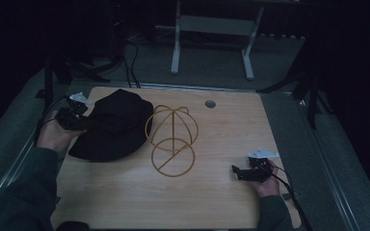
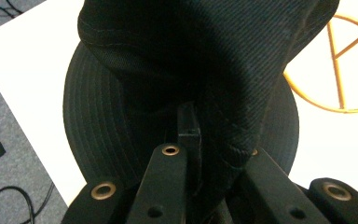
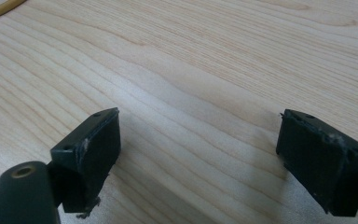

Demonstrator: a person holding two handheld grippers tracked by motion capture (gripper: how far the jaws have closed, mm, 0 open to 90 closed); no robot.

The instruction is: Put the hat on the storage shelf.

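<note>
Black twill is what we've got pinched: our left gripper (image 1: 79, 118) is clenched on a fold of the bucket hat (image 1: 113, 126), jaws nipped tight w/ cloth bunched up between and over them in the left gripper view. The hat (image 2: 186, 70) lies at the left side of the wooden table (image 1: 221, 192), brim flat on the top, crown slumped and partly pulled up where we grip it. It lies just beside the gold wire stand (image 1: 172, 139), its right edge about touching the wire.

We judge the job is to get the hat onto that stand, and it's early: the grasp is made, but the hat isn't lifted clear and nothing sits on the wire dome yet. Left to do, by our reckoning: raise it, open the crown, carry it over, drop it on top.

Our right gripper (image 1: 243, 172) is released, jaws wide apart over bare wood in the right gripper view, well apart from hat & stand, holding nothing.

Around: a round grommet hole (image 1: 210, 103) near the far edge, a white-legged frame (image 1: 212, 38) on the floor beyond, cables (image 1: 132, 62) on the carpet. Nothing blocks the path; the light stand itself could tip or slide if the brim drags it.
</note>
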